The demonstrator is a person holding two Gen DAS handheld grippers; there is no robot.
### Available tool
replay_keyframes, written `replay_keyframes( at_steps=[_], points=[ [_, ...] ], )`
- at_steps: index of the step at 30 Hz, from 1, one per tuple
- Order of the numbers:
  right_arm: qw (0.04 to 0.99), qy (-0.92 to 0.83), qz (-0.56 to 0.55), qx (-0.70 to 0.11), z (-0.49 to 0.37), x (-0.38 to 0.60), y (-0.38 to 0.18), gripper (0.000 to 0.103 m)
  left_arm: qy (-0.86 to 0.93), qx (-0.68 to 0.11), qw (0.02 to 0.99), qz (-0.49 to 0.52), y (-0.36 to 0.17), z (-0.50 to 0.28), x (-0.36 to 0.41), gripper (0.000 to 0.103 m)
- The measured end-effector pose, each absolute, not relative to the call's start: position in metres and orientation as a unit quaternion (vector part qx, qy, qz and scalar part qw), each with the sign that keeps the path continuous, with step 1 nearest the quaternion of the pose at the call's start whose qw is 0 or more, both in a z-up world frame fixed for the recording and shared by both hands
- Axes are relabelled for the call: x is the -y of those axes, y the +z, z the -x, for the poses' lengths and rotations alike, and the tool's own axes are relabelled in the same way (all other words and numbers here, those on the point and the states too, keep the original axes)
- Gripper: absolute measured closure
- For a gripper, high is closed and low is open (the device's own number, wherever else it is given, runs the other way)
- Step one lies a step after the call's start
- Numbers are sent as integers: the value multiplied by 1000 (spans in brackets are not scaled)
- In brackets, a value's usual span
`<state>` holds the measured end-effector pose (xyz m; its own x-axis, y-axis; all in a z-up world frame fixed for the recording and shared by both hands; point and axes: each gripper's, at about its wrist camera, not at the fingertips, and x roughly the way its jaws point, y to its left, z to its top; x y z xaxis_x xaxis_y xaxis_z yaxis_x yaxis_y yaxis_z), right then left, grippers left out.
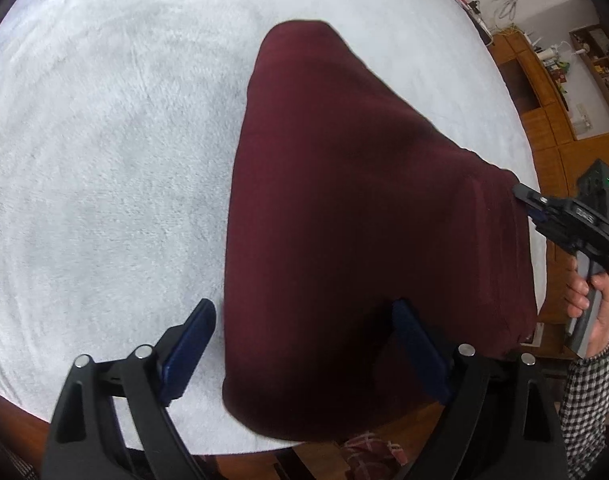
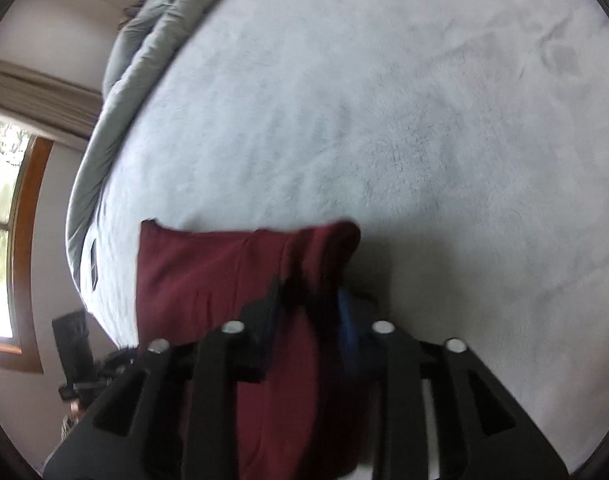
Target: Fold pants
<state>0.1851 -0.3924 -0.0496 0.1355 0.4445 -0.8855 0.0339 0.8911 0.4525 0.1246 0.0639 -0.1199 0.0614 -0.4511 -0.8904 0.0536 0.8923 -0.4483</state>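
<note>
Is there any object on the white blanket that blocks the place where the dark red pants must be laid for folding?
Nothing visible does. The white blanket beside and beyond the pants shows no objects. The right gripper is shut on the pants; the left gripper is open at their near edge.

Maroon pants [image 1: 344, 200] folded lengthwise; draped over white bed; near corner lifted.

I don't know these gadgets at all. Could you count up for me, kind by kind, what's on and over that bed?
Dark maroon fabric pants: 1
Black two-finger grippers with blue pads: 2, the left gripper open, the right gripper clamped on the pants
White fluffy bed cover: 1
Rumpled grey quilt at the bed's far edge: 1
Total: 5
</note>
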Motion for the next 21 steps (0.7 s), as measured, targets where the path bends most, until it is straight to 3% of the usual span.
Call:
replay_keyframes(
  at_steps=[5,11,13,15,18,21],
  points=[
    [717,164,-189,-651,-126,400,-22,55,-198,-666,698,175,-115,-121,-87,12],
    [671,177,-242,-678,-65,399,-39,47,-210,-672,674,224,-132,-111,-98,12],
    [673,167,-247,-677,-59,397,-43,57,-213,-676,660,249,-141,-115,-103,12],
    [679,169,-253,-668,-59,397,-41,87,-213,-679,654,257,-143,-114,-96,12],
    [685,170,-237,-668,-56,400,-27,95,-214,-682,655,246,-139,-112,-93,12],
    [690,149,-204,-678,-51,402,-25,96,-216,-677,663,237,-136,-115,-86,11]
  ],
)
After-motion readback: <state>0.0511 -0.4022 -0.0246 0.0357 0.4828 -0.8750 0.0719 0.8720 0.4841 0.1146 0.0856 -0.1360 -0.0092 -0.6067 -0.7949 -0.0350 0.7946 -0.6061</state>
